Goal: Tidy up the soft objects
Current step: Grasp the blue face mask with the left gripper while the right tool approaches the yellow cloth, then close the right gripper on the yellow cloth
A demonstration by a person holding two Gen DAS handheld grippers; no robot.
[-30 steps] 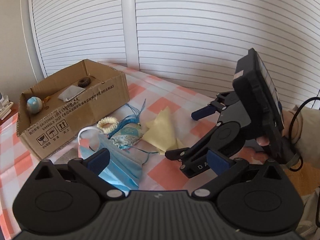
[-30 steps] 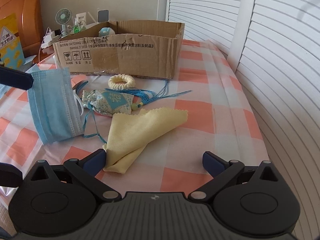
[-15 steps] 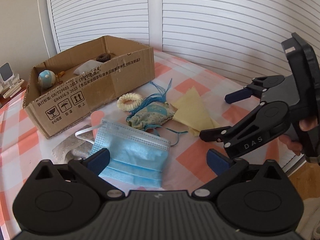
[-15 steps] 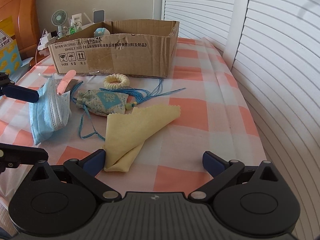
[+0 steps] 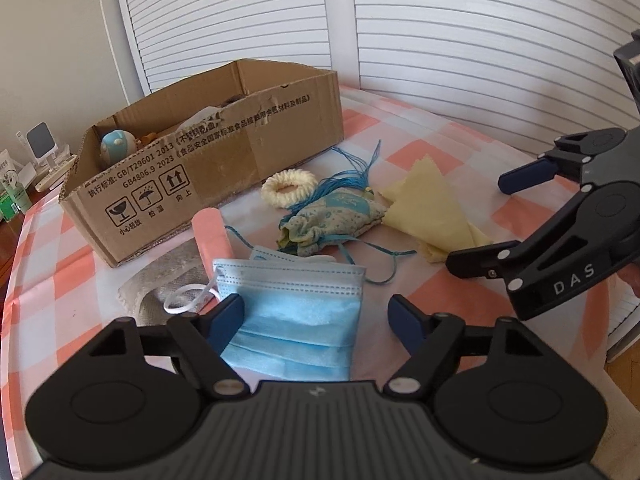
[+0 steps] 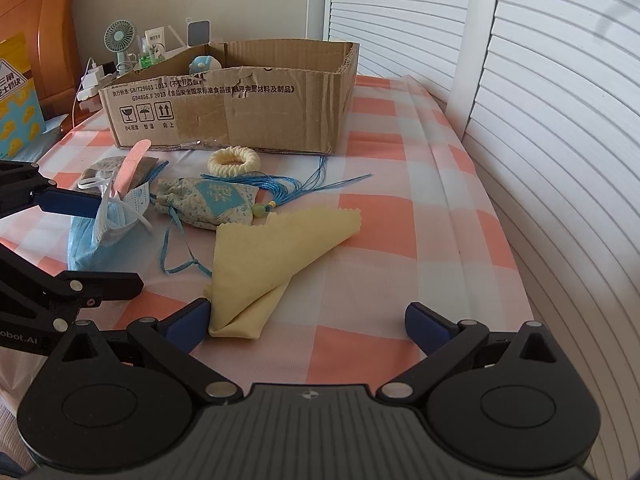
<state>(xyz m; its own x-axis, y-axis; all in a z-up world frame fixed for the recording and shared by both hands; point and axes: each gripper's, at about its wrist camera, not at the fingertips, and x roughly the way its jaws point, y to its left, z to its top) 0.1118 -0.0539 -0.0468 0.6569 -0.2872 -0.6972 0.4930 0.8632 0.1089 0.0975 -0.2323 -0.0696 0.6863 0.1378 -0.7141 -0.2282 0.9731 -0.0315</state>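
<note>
**Soft things on the checked cloth, both grippers wide open**

The tabletop carries a pink and white checked cloth, and its right edge runs along the white louvered doors. The cardboard box stands at the far side of the tabletop, open at the top, with a small blue toy inside near its left end.

The left gripper is low over the near edge, its fingers spread wide and holding nothing; the blue face mask lies on the cloth between them, with its white ear loop at the left. The right gripper is also wide open and empty, near the right side of the tabletop. Its left fingertip is just beside the folded corner of the yellow cloth; I cannot tell if it touches.

Beyond the yellow cloth lies the patterned drawstring pouch with blue cords spreading toward the box. The cream knitted ring lies between the pouch and the box wall. A pink strip lies just behind the mask, on a grey cloth.
</note>
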